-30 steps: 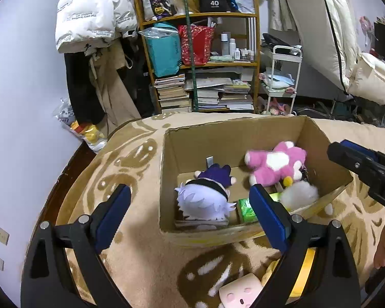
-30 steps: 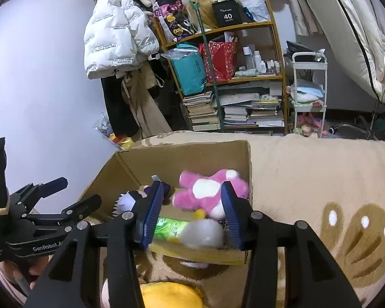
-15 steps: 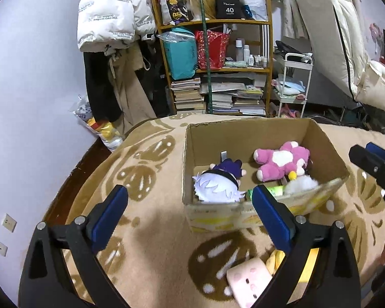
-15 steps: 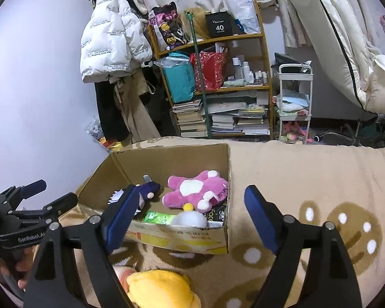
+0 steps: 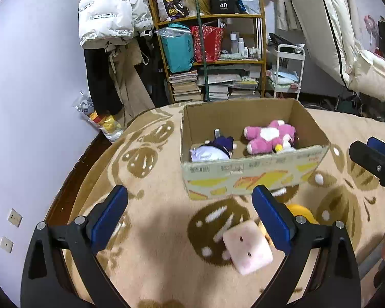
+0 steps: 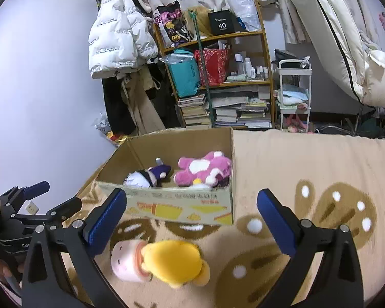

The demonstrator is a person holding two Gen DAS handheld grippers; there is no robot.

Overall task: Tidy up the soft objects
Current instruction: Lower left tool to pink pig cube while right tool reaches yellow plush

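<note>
Two grippers, left (image 5: 190,220) and right (image 6: 191,222), hover with jaws spread and empty; the yellow plush (image 6: 173,263) lies before the cardboard box (image 6: 182,205), nearer the right's jaws.

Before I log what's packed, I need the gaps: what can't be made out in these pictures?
- Cardboard box floor: near wall hides it, both views.
- White plush in the box: mostly behind that wall.
- Yellow plush, left view: behind the left tool.
- Pink plush, right view: partly behind the yellow one.
</note>
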